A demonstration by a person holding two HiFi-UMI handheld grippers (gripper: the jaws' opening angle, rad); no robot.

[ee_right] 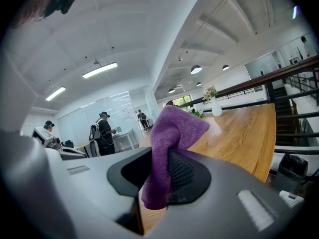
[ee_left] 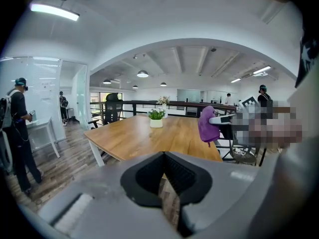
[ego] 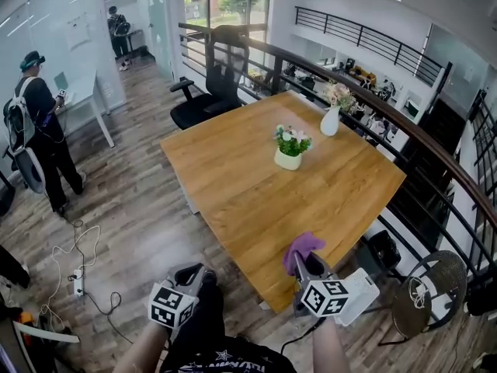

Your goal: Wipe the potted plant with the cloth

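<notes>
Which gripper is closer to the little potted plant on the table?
Right. The right gripper, shut on the purple cloth, is over the table's near edge, facing the potted plant. The left gripper is farther away, off the table by its corner.

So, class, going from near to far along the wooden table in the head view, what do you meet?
the purple cloth in the right gripper → small white pot of flowering green plant → tall white vase of pink flowers
</notes>
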